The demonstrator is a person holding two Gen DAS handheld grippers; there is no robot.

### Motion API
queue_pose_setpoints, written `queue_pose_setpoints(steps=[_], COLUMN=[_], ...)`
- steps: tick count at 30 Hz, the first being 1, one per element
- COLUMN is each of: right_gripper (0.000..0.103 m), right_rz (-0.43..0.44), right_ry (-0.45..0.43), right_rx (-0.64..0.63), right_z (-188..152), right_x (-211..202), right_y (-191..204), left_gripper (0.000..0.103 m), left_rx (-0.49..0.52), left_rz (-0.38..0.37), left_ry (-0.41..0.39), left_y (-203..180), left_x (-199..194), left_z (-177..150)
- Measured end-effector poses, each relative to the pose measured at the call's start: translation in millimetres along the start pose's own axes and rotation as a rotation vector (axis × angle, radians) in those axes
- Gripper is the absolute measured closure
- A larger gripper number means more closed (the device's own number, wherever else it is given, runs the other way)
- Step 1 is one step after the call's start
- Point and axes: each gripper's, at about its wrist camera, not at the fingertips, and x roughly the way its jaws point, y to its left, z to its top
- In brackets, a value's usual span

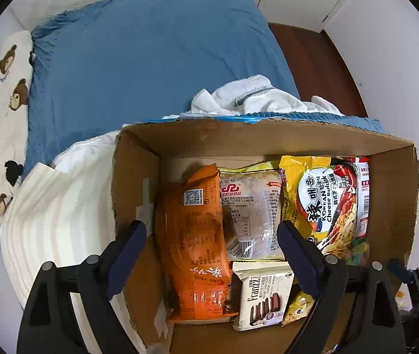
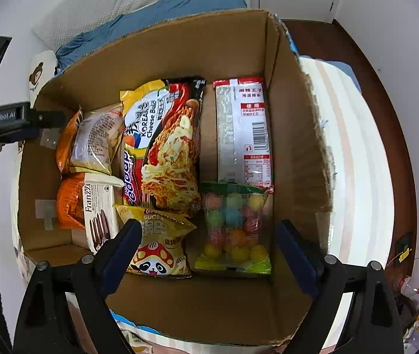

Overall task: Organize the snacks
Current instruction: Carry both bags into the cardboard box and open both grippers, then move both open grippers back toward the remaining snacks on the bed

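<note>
Right, both claws hang empty and wide apart over the cardboard box (image 2: 295,135); left gripper (image 1: 212,247), right gripper (image 2: 206,246); I judge the packing nearly done, snacks lying flat inside; noodle pack (image 2: 165,147) reads "Korean Cheese Buldak"; Franzzi wafers (image 2: 98,209) beside the orange packet (image 1: 194,236); candy bag (image 2: 236,230) sits by the right wall; nothing loose outside that I can see.
</note>
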Motion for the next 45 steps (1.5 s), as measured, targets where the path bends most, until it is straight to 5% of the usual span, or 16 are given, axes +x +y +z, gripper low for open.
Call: queue_pose_setpoints(steps=[12, 22, 45], right_gripper=[0.009, 0.009, 0.003], right_rz=[-0.024, -0.045, -0.017], right_ry=[-0.067, -0.194, -0.45], right_rx=[-0.01, -0.055, -0.077], right_z=[-18.4, -63.1, -165.5], right_x=[-27.2, -68.4, -187.8], right_y=[7.8, 20.9, 25.2], left_gripper=[0.012, 0.012, 0.012], left_rx=[-0.027, -0.01, -0.005], left_rz=[-0.062, -0.047, 0.036], left_ry=[-0.179, -0.302, -0.541], left_y=[-13.2, -33.1, -60.2], left_x=[-43.9, -75.1, -162.8], left_z=[-77.0, -161.3, -273.6])
